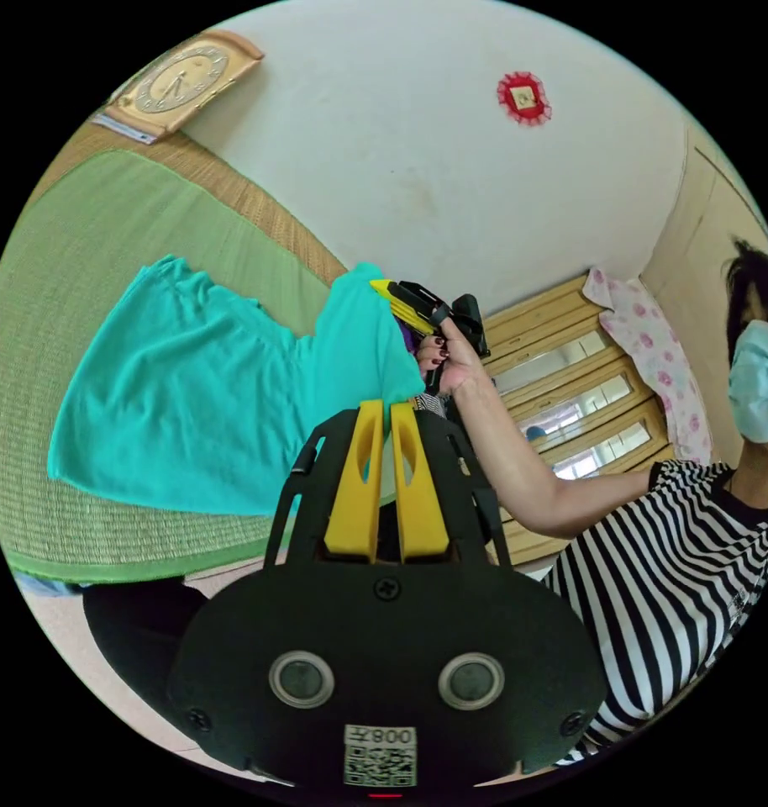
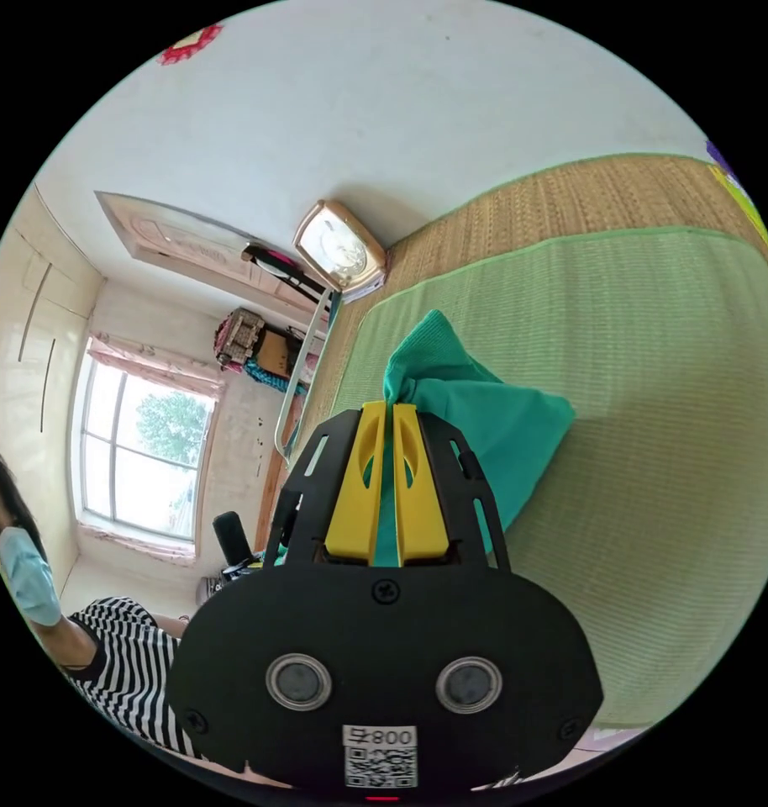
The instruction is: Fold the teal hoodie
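Both views ride close behind their own jaws, looking over the mat (image 1: 107, 252) toward the wall; both share the clock (image 2: 340, 246) at eleven o'clock.

In the right gripper view, the right hand-held gripper (image 2: 386, 409), black-bodied with two yellow jaws, has its jaws closed on a bunched fold of the soft teal hoodie (image 2: 493, 424), and a strip of the cloth runs down between them. The rest of the garment hangs as a rumpled peak above the woven green straw mat (image 2: 653, 403), which has a brown woven border along its far edge. A gold-framed clock (image 2: 342, 246) leans against the white wall (image 2: 401, 101) at the mat's corner. A bright window (image 2: 140, 458) with pink curtains sits at the left, near a person in a black-and-white striped shirt (image 2: 123, 668).
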Demonstrator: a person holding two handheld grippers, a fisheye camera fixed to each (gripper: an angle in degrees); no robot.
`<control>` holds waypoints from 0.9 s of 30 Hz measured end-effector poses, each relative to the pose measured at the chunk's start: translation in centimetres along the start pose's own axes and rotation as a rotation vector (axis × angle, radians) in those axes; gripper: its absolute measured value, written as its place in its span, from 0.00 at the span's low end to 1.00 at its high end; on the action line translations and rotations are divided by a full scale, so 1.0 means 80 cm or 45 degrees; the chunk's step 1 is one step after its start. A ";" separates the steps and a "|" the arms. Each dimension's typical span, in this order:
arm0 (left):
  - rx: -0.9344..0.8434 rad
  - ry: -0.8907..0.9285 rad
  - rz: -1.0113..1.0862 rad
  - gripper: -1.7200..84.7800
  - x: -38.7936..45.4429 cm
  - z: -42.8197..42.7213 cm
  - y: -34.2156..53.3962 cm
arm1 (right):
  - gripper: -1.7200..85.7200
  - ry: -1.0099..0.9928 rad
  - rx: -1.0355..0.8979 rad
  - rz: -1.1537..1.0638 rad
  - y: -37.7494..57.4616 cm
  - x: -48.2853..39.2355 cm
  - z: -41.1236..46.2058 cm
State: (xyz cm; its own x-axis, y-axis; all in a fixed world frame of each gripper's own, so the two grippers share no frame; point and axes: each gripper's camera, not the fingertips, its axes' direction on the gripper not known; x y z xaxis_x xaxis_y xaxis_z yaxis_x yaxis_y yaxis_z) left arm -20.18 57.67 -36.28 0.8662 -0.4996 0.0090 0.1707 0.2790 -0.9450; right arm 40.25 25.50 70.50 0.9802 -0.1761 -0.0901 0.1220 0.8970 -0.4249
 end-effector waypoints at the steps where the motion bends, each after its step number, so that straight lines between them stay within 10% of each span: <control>1: 0.037 -0.001 -0.057 0.03 -0.021 -0.023 0.003 | 0.03 0.002 -0.030 -0.003 -0.008 -0.009 0.026; 27: 0.283 0.087 -0.659 0.04 -0.296 -0.304 0.046 | 0.03 0.341 -0.491 -0.034 -0.126 -0.073 0.419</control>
State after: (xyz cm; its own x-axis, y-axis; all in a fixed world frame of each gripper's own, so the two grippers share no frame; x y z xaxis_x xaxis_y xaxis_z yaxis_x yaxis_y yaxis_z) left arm -51.47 50.60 -47.89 0.6124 -0.6671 0.4243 0.6659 0.1459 -0.7316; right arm 38.49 31.10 105.52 0.8966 -0.3411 -0.2823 0.0302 0.6832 -0.7296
